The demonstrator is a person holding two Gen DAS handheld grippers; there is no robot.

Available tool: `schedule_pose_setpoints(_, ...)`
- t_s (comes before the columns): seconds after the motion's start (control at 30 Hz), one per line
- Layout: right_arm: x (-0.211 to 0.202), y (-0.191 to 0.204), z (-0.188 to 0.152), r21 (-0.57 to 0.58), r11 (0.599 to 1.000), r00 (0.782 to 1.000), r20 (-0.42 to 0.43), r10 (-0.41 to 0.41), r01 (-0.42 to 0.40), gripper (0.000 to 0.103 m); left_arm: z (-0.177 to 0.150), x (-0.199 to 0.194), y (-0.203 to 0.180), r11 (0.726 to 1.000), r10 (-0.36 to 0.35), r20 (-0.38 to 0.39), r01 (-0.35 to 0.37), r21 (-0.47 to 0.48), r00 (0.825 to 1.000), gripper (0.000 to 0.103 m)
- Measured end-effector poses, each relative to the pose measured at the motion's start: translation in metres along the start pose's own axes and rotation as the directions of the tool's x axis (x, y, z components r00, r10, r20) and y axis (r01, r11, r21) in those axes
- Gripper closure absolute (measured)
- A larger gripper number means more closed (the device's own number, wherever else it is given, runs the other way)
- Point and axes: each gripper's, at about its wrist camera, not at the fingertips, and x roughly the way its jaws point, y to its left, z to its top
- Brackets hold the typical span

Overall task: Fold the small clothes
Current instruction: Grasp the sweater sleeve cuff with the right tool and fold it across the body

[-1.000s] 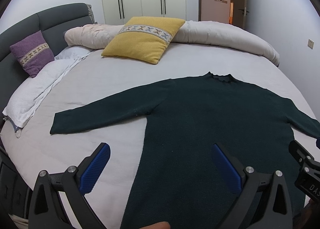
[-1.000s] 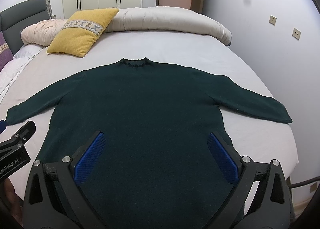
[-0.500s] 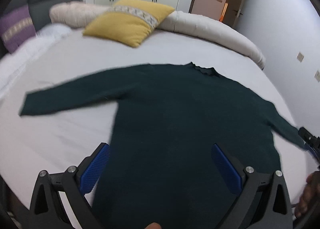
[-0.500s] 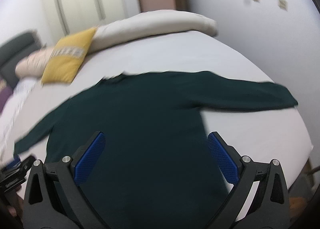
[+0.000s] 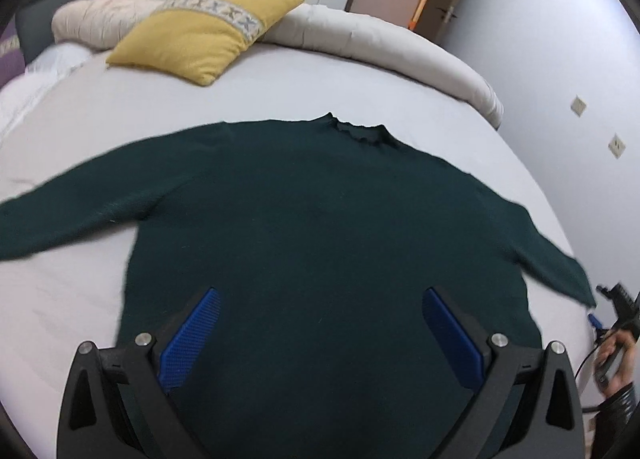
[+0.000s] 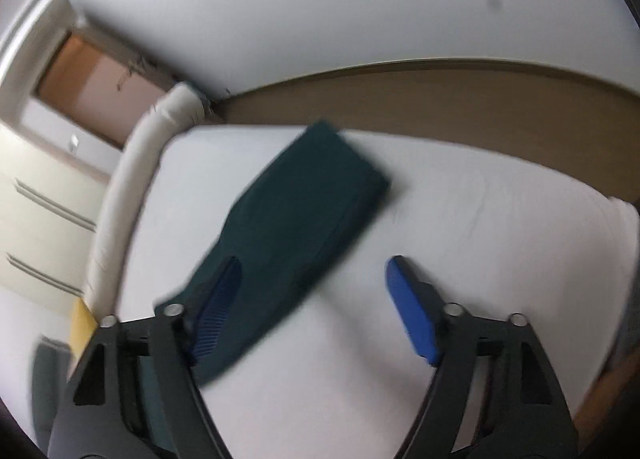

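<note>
A dark green sweater (image 5: 320, 227) lies flat on the bed, front down or up I cannot tell, with both sleeves spread out. My left gripper (image 5: 320, 323) is open and empty above the sweater's lower body. My right gripper (image 6: 312, 299) is open and empty above the right sleeve (image 6: 296, 227), near its cuff end. In the left wrist view the right gripper (image 5: 618, 307) shows at the far right beside that cuff.
The bed (image 5: 100, 131) has a white sheet. A yellow pillow (image 5: 204, 31) and a rolled beige duvet (image 5: 384, 47) lie at the far side. The right bed edge (image 6: 580, 199) drops to the floor by the wall.
My right gripper has swung right and now looks along the right sleeve. My left gripper has shifted right and closer, over the sweater's body. The sweater has not moved.
</note>
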Motion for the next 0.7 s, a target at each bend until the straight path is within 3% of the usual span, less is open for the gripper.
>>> schedule_pose_setpoints(0.1, 0.016, -0.002, 0.032, -0.003, 1.0, 1.0, 0.018, 0.019, -0.019, 0.04, 0.004, 0.014, -0.002, 0.999, -0.044, -0.024, 0.044, -0.012, 0.999, 0.0)
schedule_pose_setpoints(0.17, 0.034, -0.005, 0.051, 0.017, 0.999, 0.999, -0.007, 0.052, -0.052, 0.056, 0.004, 0.022, -0.001, 0.996, -0.088, -0.048, 0.086, -0.04, 0.995, 0.001)
schedule_pose_setpoints(0.23, 0.05, -0.011, 0.067, 0.029, 0.999, 0.999, -0.016, 0.041, -0.041, 0.083, 0.003, 0.03, 0.002, 0.988, -0.137, -0.07, 0.132, -0.077, 0.988, 0.002)
schedule_pose_setpoints(0.33, 0.058, -0.003, 0.075, -0.016, 1.0, 1.0, -0.004, 0.002, -0.002, 0.094, 0.004, 0.038, 0.01, 0.978, -0.184, -0.089, 0.173, -0.119, 0.979, 0.008)
schedule_pose_setpoints(0.4, 0.054, 0.022, 0.048, -0.079, 0.997, 1.0, 0.005, -0.012, 0.012, 0.095, 0.007, 0.045, 0.017, 0.973, -0.197, -0.094, 0.183, -0.142, 0.976, 0.009)
schedule_pose_setpoints(0.5, 0.043, 0.085, 0.021, -0.222, 0.975, 0.999, 0.01, 0.034, -0.031, 0.095, 0.012, 0.048, 0.026, 0.96, -0.23, -0.088, 0.211, -0.184, 0.969, 0.009)
schedule_pose_setpoints(0.57, 0.045, 0.147, -0.005, -0.349, 0.932, 0.995, -0.032, 0.096, -0.101, 0.096, 0.016, 0.049, 0.031, 0.95, -0.257, -0.082, 0.236, -0.204, 0.963, 0.009)
schedule_pose_setpoints(0.7, 0.052, 0.262, -0.092, -0.572, 0.781, 0.968, -0.17, 0.187, -0.251, 0.096, 0.023, 0.052, 0.041, 0.92, -0.324, -0.07, 0.297, -0.254, 0.943, 0.011)
